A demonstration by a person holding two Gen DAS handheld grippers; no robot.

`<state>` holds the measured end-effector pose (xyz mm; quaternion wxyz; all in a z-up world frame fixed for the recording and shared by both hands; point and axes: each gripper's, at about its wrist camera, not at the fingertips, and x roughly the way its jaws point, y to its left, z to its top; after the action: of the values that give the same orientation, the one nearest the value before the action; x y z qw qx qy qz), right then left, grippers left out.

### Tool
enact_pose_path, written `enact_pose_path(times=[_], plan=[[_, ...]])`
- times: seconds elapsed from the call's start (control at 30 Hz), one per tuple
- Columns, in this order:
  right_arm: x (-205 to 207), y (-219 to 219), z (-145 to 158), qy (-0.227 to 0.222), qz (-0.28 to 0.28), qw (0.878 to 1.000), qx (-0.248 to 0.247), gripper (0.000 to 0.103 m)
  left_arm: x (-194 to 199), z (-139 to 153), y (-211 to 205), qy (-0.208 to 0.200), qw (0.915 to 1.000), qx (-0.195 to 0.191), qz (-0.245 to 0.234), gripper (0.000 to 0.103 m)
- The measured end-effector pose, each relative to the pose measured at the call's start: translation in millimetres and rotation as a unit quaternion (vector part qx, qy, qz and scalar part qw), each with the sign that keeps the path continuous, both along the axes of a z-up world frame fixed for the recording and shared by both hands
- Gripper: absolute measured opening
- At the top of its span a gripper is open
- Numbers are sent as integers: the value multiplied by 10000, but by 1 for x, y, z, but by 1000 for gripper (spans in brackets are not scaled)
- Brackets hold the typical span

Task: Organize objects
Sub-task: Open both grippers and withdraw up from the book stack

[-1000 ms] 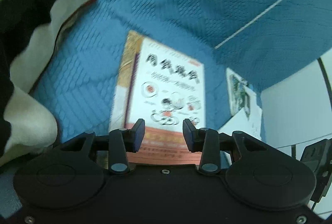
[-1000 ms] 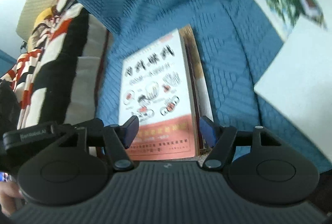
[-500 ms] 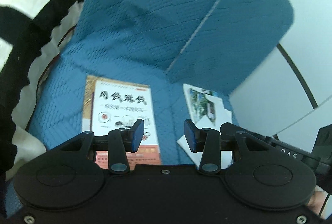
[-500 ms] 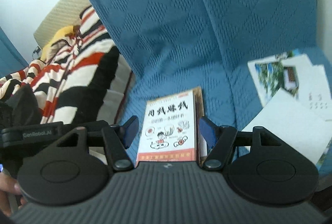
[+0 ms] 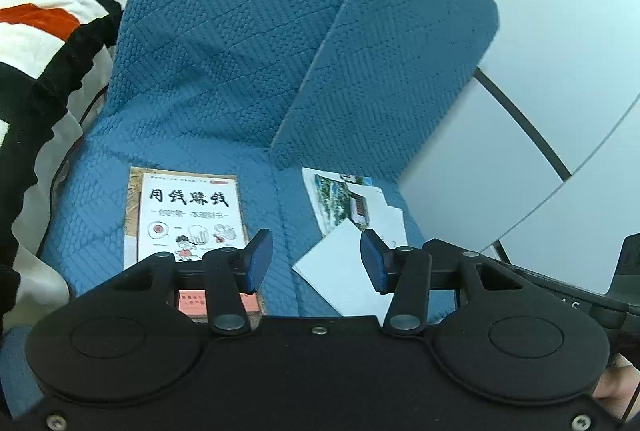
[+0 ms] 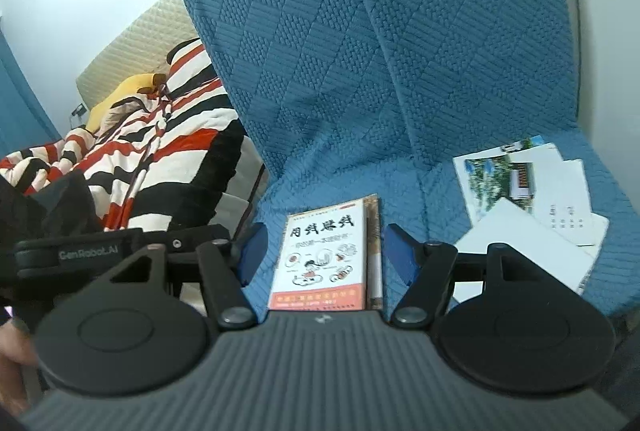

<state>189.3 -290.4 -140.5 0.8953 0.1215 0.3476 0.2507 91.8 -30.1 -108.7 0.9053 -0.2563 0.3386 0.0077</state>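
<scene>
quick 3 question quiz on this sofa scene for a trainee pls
1. True or false: the right gripper is clamped on the white-covered book.
2. The loose papers lie on: A) the blue sofa seat B) the striped blanket C) the floor
3. Fill in: the white-covered book lies on top of another ____.

Key: 1 false, nothing sits between its jaws; 2 A; 3 book.

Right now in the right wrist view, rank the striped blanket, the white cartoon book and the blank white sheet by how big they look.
1. striped blanket, clearly largest.
2. and 3. white cartoon book and blank white sheet look alike; the gripper hides part of the sheet, so no ranking.
</scene>
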Motion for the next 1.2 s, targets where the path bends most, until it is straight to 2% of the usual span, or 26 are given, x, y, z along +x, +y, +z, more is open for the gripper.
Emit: enact_pose_path(times=[0.2,0.5,0.6,0.83,1.0,1.07,1.2], plan=[[-24,-20,-3,-72,-133,9999,-82,68,-10,-4,-31,-24,9998,131,-148,49],[-45,-45,-23,-59,-352,9987,-364,67,-8,-18,-65,39,9995,166,-277,52],[-47,-60,-28,-21,-545,9978,-387,67,-9,-21,-76,44,9992,253,-295,59],[-52,-88,-35,63,-762,9961,-438,67,-9,-28,-99,107,9991,269,-310,67],[-54,-100,-34,33,-788,9953,-560,67,-13,-33,-118,168,9988,370,-283,82],[-55,-105,-35,37,-773,9953,-590,72,-15,-37,-125,207,9987,396,-256,86],[-55,-113,-37,52,-705,9953,-666,74,-18,-45,-131,310,9987,372,-132,90]])
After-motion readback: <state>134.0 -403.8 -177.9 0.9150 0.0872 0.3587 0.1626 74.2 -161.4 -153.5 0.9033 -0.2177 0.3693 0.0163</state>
